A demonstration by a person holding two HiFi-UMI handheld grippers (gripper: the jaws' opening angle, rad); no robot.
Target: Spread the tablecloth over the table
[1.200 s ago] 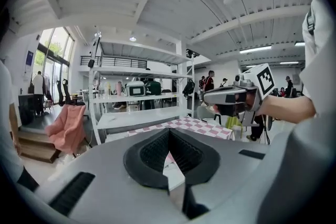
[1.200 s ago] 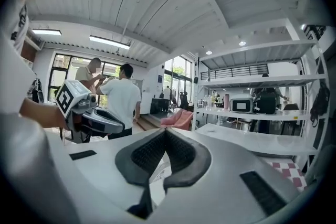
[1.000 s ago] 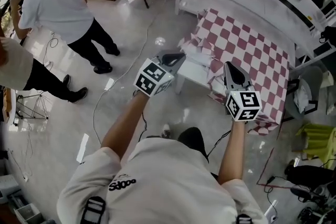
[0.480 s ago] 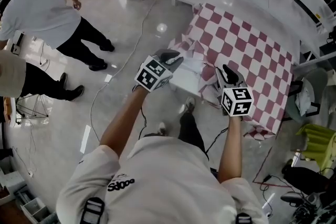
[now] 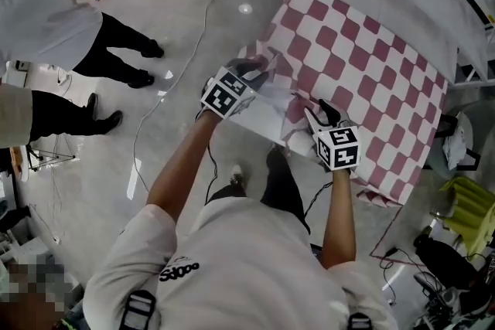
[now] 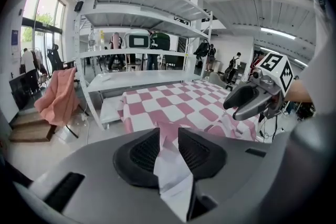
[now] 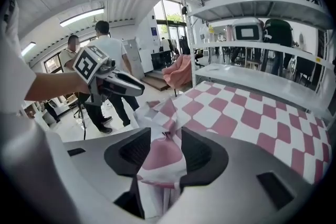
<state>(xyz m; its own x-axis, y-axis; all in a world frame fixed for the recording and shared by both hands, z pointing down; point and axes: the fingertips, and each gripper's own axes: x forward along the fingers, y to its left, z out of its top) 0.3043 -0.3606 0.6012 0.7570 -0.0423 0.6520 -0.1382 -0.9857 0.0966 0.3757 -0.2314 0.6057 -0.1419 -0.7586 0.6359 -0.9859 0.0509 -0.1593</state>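
Checked tablecloth (image 5: 363, 50) lies over most of table (image 5: 267, 113), near edge bunched; L gripper (image 6: 168, 139) & R gripper (image 7: 167, 144) jaws opening w/ cloth folds loose between them, so folds should be let drop clear over near edge before wrinkles are pulled flat

Lab/wkshop: steel racks (image 6: 137, 78), bare flr (image 5: 186, 112)

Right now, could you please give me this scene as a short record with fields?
cloth: checked cloth covers most of the table, near edge bunched
left gripper: jaws opening, cloth fold between them
right gripper: jaws opening, cloth fold between them
bystanders: two people stand at left
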